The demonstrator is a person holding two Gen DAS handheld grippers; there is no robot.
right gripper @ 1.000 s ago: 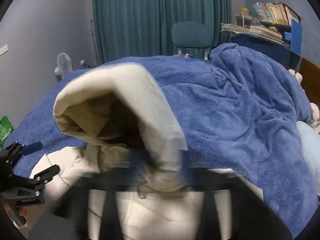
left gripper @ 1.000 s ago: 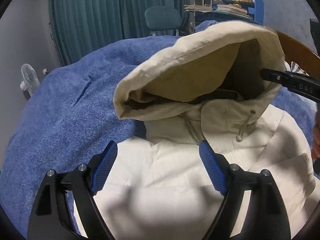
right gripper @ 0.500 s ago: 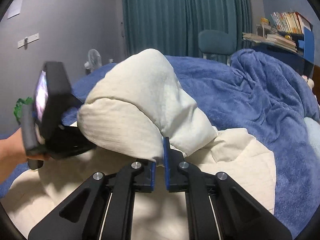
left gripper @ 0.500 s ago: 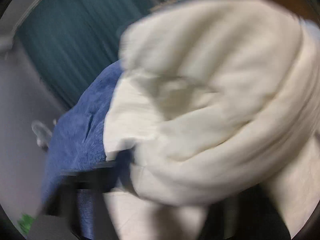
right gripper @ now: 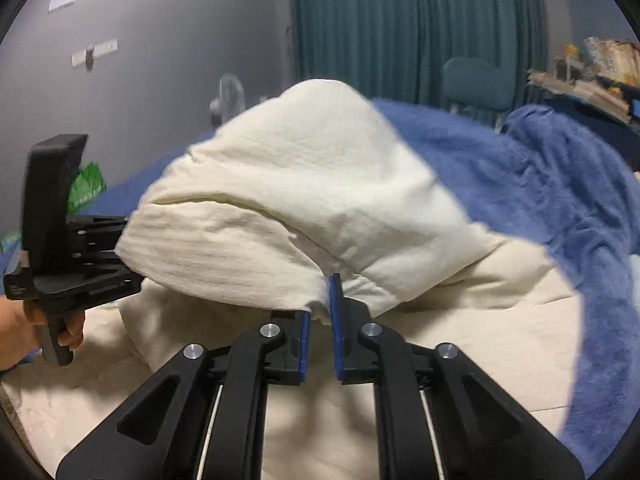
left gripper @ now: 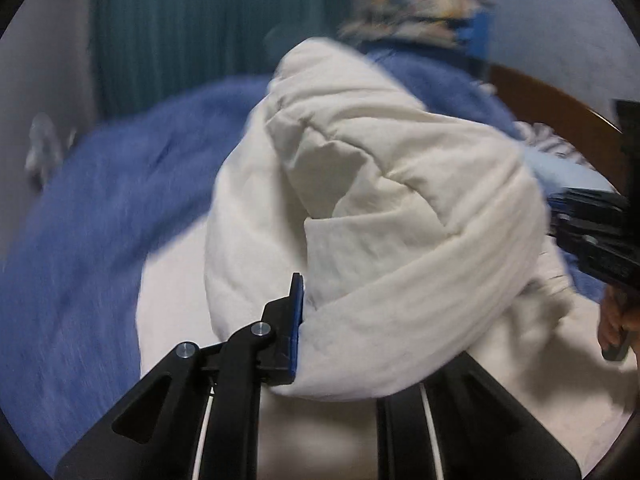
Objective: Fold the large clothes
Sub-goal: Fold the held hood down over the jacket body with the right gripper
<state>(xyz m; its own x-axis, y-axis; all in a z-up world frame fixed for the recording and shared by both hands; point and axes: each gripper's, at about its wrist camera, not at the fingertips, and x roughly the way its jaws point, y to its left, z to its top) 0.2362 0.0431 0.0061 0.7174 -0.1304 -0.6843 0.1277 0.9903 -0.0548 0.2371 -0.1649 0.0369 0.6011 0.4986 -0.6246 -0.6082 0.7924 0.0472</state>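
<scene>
Pinching the near rim of the cream hood (left gripper: pixel 400 220) with the left gripper (left gripper: pixel 316 320), fingers pressing together on the cloth, one blue pad showing against the fold and the other lying buried under it. Gripping that tool's handle with the left hand (right gripper: pixel 36 324), showing at the left border of the right wrist view. Opening the jaws of the right gripper (right gripper: pixel 320 312) at the other end of the rim, leaving a narrow gap between the blue pads, with a corner of the hood's hem hanging between their tips and brushing the right-hand pad. Wrapping the right hand (left gripper: pixel 616 320) round the second handle, glimpsed at the right border of the left wrist view.

Holding the hood up between the two tools, puffed and bending forward over the chest of the jacket (right gripper: pixel 460 340). Lying flat beneath it, the jacket body spreading across the near part of the blue blanket (right gripper: pixel 540 184) covering the bed. Bunching into thick folds toward the bed's far right side, and running smooth toward its left edge.

Standing past the bed's right edge in the left wrist view, a brown wooden headboard (left gripper: pixel 560 120). Sitting beyond the left edge, a green bag (right gripper: pixel 86 184) and a small white fan (right gripper: pixel 228 96). Standing beyond the far edge, a teal chair (right gripper: pixel 476 80), with books (right gripper: pixel 592 68) piling up to its right and a teal curtain (right gripper: pixel 400 28) hanging behind.
</scene>
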